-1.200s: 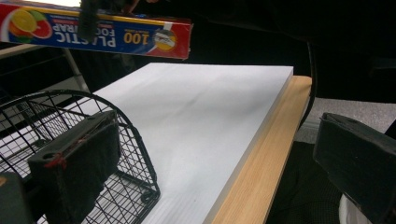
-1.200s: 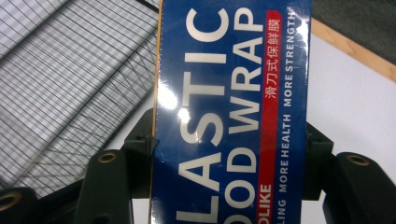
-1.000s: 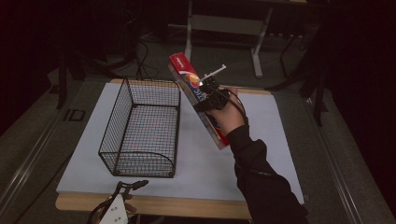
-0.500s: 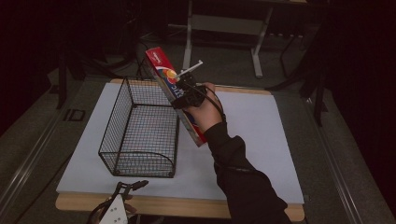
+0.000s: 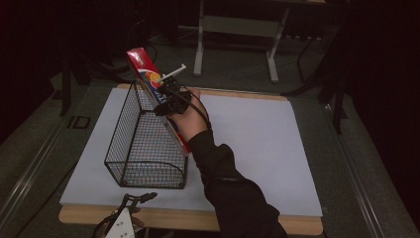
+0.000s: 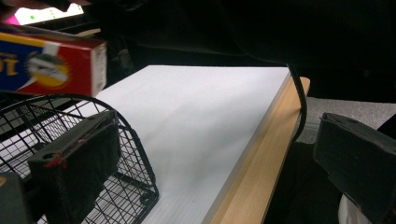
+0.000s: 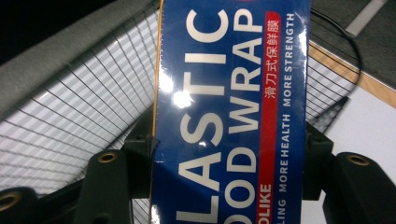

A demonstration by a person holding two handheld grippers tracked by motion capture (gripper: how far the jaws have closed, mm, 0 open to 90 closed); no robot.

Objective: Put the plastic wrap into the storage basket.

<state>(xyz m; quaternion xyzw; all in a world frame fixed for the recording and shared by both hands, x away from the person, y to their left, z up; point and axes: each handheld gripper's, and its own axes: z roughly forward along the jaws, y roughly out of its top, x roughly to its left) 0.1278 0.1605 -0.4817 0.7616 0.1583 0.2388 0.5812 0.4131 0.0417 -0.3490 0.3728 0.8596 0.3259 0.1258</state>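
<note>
We have the wrap box [image 5: 159, 105] clamped across its narrow width in our right gripper [image 5: 171, 99], jaws closed on both long sides near the middle of its length, as the right gripper view shows with the printed face [image 7: 231, 112] between the pads. The box is tilted, its upper end raised over the far rim of the wire basket [image 5: 143, 144] and its lower end down beside the basket's right wall; it isn't inside yet. We judge it light and stiff, a long cardboard carton with a glossy skin that could slide in the pads, and its length gives it leverage, so a mid-length grip on the firm edges suits it best. Our left gripper [image 6: 205, 172] waits at the table's near edge by the basket's corner, jaws wide and empty.
</note>
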